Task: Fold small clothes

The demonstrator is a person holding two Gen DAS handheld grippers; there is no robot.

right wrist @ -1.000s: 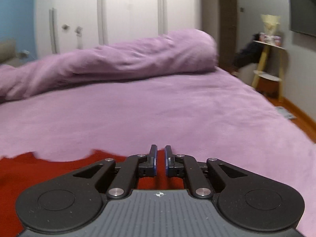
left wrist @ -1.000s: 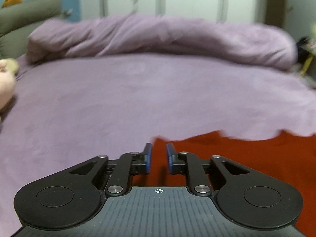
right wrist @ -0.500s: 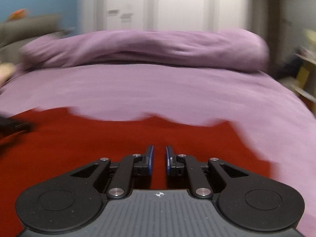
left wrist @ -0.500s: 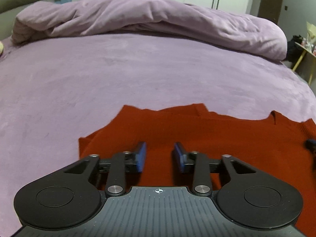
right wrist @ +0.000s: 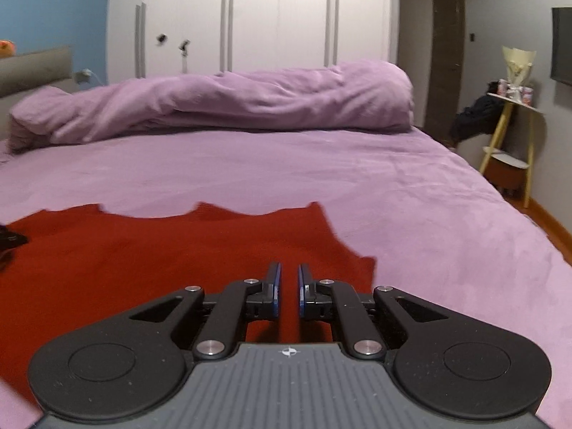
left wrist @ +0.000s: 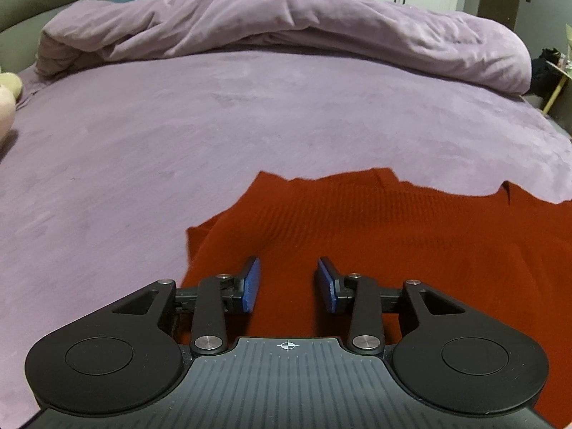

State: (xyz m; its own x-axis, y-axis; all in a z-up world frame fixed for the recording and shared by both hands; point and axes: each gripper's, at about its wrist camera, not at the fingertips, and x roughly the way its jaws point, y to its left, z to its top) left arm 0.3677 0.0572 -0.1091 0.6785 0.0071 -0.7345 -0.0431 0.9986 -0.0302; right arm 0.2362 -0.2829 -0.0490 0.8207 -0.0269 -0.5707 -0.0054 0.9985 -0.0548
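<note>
A small red knitted garment (left wrist: 393,228) lies flat on the purple bed. It also shows in the right wrist view (right wrist: 161,246). My left gripper (left wrist: 288,282) hovers over the garment's left part with its jaws open and nothing between them. My right gripper (right wrist: 289,287) is over the garment's right part, near its right edge, with its jaws nearly together and a narrow gap; the red cloth shows through the gap, and I cannot tell whether any is pinched. The left gripper's tip (right wrist: 10,239) shows at the left edge of the right wrist view.
A rolled purple duvet (left wrist: 286,32) lies across the far side of the bed (left wrist: 178,125). A plush toy (left wrist: 7,100) sits at the left edge. White wardrobes (right wrist: 279,18) stand behind. A small yellow-legged stand (right wrist: 514,132) is right of the bed.
Both grippers have drawn back over the garment, so more red cloth lies ahead of them. My left gripper's jaws have opened wide. My right gripper's jaws have parted slightly.
</note>
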